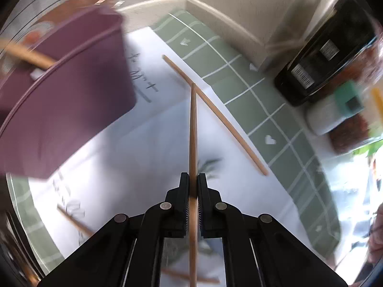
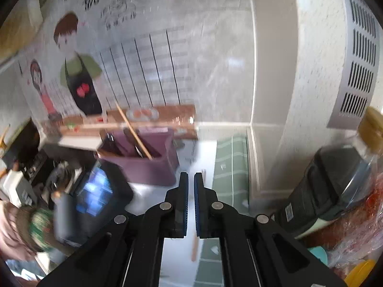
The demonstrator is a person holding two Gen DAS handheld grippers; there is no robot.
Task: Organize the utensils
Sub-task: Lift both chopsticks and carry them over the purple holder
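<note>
1. The left gripper (image 1: 193, 179) is clamped on a chopstick (image 1: 193, 129), held up off the bench (image 1: 239, 191). The stick runs straight out between the fingers, with more of it trailing back under the gripper.
2. The right gripper (image 2: 191, 179) has nothing in it. Its jaws are nearly together with a thin gap, and it hangs in the air facing the purple bin (image 2: 153, 165).
3. A second chopstick (image 1: 215, 114) lies flat on the white mat (image 1: 148, 143), slanting across it. The held stick's tip crosses it in this view, but I can't tell if they touch. At least one more stick (image 1: 74, 220) sits low on the left, blurred.
4. The bin looks like smooth matte plastic, boxy with a rim, and already has one stick (image 2: 134, 131) leaning in it, plus something darker I can't make out.
5. Handling guess: these look like thin, plain wood or bamboo, so light, stiff and a bit slick. They'd pivot easily in a pinch grip, so grabbing near the middle should stop them swinging.
6. The bench cover is green with a white grid (image 1: 239, 76), and the mat lies on top of it.
7. A dark bottle (image 1: 318, 57) stands off to the right, well clear of the sticks.
</note>
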